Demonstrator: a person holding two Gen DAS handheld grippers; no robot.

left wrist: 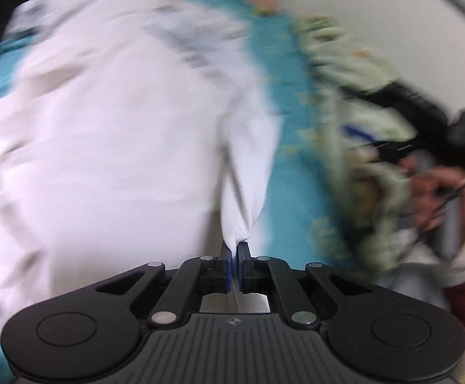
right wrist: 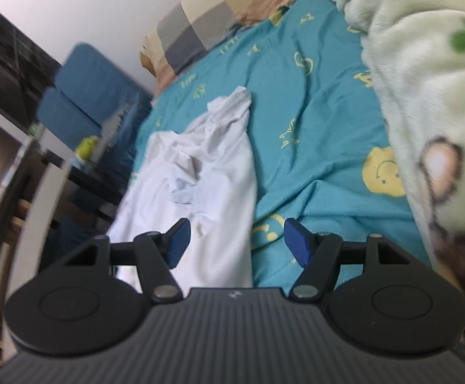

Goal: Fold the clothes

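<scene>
- White garment [left wrist: 110, 121] is pinched at one bunched corner between the blue pads of the left gripper [left wrist: 234, 256], whose jaws are clamped tight on the cloth; from that pinch the fabric fans out toward 11 o'clock across the teal bedsheet [left wrist: 283, 73].
- Right gripper [right wrist: 234, 240] has its jaws spread wide and holds nothing; the garment's near hem lies under its left finger, running up toward 11 o'clock, while its right finger sits over bare sheet.
- Progress, as I judge it: early. The garment lies crumpled and only roughly spread, with a rumpled collar area in the middle and one sleeve poking out at 12 o'clock in the right wrist view. No clean fold line shows.
- Left to do: flatten the cloth, bring the sleeves in, fold the body over. The free gripper probably needs a second corner first.
- Heavy blur smears the left wrist view, so the dark marks across the fabric may be a print, though I cannot tell.
- Farther off, a fleece blanket [right wrist: 424, 64] is heaped at 2 o'clock, a checked pillow [right wrist: 213, 12] rests at 12 o'clock against the wall, and a blue chair [right wrist: 88, 96] stands at 10 o'clock beside the bed.
</scene>
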